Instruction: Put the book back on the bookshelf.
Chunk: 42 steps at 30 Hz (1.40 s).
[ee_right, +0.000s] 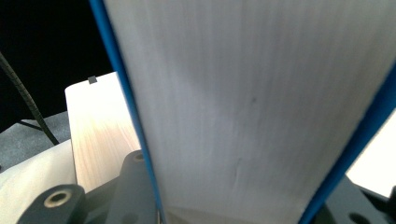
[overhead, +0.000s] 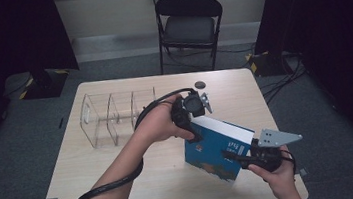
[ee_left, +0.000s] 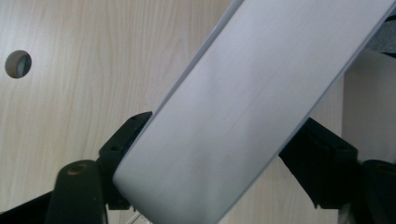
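Both grippers clamp the book (overhead: 217, 147), held tilted above the table's (overhead: 125, 196) right half: left gripper (overhead: 191, 123) on its upper corner, right gripper (overhead: 244, 158) on its lower edge. Placement likely remains; the rack (overhead: 111, 118) stands empty at left, with open tabletop between.
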Each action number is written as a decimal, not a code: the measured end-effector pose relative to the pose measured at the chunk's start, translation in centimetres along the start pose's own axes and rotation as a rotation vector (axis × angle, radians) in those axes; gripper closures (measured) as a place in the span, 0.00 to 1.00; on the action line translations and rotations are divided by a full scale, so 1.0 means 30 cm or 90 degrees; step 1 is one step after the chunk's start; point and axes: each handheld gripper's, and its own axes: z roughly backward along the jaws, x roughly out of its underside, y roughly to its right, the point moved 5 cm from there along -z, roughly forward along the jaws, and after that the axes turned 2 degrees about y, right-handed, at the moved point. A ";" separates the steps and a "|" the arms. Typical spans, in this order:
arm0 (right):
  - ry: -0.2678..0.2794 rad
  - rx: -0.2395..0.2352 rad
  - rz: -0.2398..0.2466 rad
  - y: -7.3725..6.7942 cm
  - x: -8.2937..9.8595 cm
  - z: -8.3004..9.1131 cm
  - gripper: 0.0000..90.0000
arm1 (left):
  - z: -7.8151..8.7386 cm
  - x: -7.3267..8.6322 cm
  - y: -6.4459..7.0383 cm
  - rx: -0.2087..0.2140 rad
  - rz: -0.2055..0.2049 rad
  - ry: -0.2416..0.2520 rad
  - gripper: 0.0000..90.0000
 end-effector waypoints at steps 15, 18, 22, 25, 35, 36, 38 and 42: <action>0.000 -0.001 -0.002 0.003 0.001 0.001 0.65 | 0.002 0.005 -0.007 0.005 -0.076 -0.012 0.39; 0.003 -0.003 -0.004 0.003 0.003 0.000 0.65 | 0.004 0.009 -0.007 0.010 -0.080 -0.007 0.40; 0.006 -0.006 -0.007 0.001 0.006 0.001 0.64 | 0.009 0.009 -0.004 0.013 -0.077 -0.023 0.42; 0.001 -0.001 -0.011 0.002 0.013 0.001 0.61 | 0.012 0.011 0.002 0.016 -0.062 -0.035 0.44; -0.008 0.010 -0.032 0.024 0.087 0.021 0.48 | 0.060 0.046 0.056 0.058 0.026 -0.081 0.61; -0.015 0.016 -0.034 0.026 0.095 0.022 0.47 | 0.062 0.049 0.062 0.055 0.028 -0.078 0.62; -0.021 0.026 -0.035 0.033 0.113 0.022 0.45 | 0.067 0.056 0.070 0.055 0.036 -0.078 0.63; -0.016 0.039 -0.038 0.050 0.147 0.023 0.46 | 0.068 0.059 0.072 0.045 0.034 -0.070 0.64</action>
